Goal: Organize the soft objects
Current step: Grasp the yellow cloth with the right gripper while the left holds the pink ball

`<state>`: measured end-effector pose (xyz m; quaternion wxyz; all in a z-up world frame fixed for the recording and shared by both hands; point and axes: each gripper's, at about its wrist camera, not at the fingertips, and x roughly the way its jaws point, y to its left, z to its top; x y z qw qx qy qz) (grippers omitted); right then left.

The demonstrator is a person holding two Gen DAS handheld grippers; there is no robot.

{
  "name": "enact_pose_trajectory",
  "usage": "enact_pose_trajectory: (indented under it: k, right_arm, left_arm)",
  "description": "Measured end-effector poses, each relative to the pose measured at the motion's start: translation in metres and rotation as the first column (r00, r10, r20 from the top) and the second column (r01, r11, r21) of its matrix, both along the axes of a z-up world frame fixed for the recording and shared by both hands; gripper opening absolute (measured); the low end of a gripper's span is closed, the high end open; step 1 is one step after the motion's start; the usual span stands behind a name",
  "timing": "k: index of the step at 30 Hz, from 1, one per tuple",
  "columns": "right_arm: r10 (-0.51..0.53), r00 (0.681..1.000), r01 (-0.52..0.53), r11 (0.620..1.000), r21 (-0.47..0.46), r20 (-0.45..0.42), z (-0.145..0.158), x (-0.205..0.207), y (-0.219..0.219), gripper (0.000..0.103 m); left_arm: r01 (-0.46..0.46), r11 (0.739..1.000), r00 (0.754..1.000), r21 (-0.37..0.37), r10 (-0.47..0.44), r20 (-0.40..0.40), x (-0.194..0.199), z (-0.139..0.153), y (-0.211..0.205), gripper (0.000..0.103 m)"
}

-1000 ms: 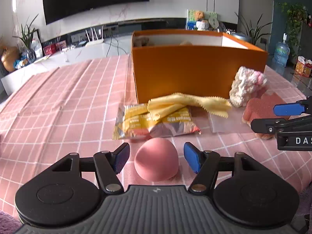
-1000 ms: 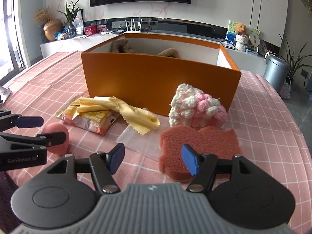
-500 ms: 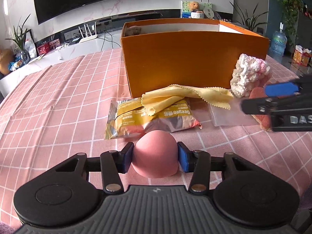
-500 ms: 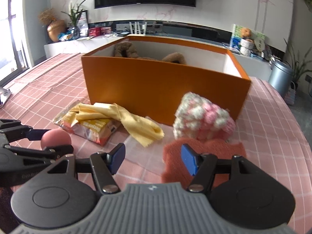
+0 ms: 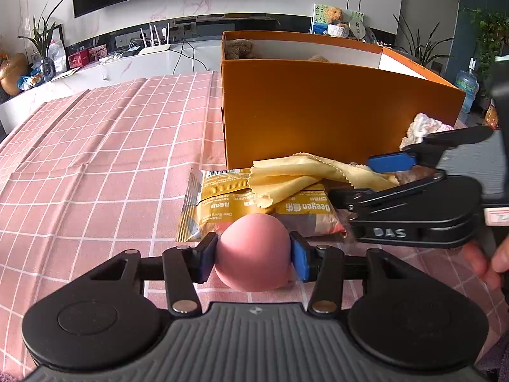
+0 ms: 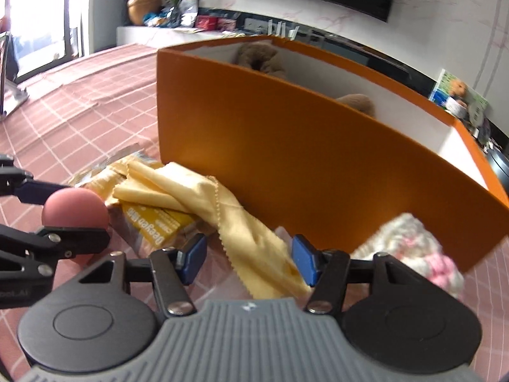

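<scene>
My left gripper (image 5: 253,256) has both blue pads pressed on a pink ball (image 5: 254,251), just above the pink checked tablecloth; its jaws are opening slightly. From the right wrist, the ball (image 6: 74,207) shows at the left between the left gripper's fingers. My right gripper (image 6: 248,256) hovers over a yellow cloth (image 6: 222,210) with its jaws closing. The cloth's end lies between the pads, which do not pinch it. The cloth (image 5: 296,175) drapes over a yellow snack packet (image 5: 222,200) in front of the orange box (image 5: 318,111).
Brown plush toys (image 6: 261,57) sit inside the orange box (image 6: 302,146). A white and pink crochet piece (image 6: 413,242) lies at the box's right front. The right gripper (image 5: 366,178) reaches in close beside the ball. A person's fingers (image 5: 486,261) show at the right edge.
My left gripper closed on the pink ball. My right gripper swung left from the brown sponge to the yellow cloth, rolled, and came close to the left gripper.
</scene>
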<state>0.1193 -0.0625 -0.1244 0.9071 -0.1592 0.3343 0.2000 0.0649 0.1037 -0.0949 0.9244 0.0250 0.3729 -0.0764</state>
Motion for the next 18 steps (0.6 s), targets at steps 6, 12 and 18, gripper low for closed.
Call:
enact_pose_trajectory:
  k: [6,12,18]
  right_arm:
    - [0.010,1.000,-0.009,1.000,0.023,-0.028,-0.002,0.011,0.002,0.026]
    - [0.012,1.000,-0.012,1.000,0.006,-0.005,0.003,0.008,0.002,0.002]
    - [0.014,0.999,-0.015,0.999,0.030,0.035,0.023,-0.006,-0.005,0.001]
  left_arm:
    - [-0.032,0.999,0.998,-0.011,0.031,-0.050,0.002,-0.010,0.005,0.062]
    - [-0.023,1.000,0.999,-0.021,0.022,-0.034,-0.002,-0.006,0.005,0.059]
    - [0.005,1.000,1.000,-0.012,-0.005,-0.007,-0.008,0.001,0.000,0.056]
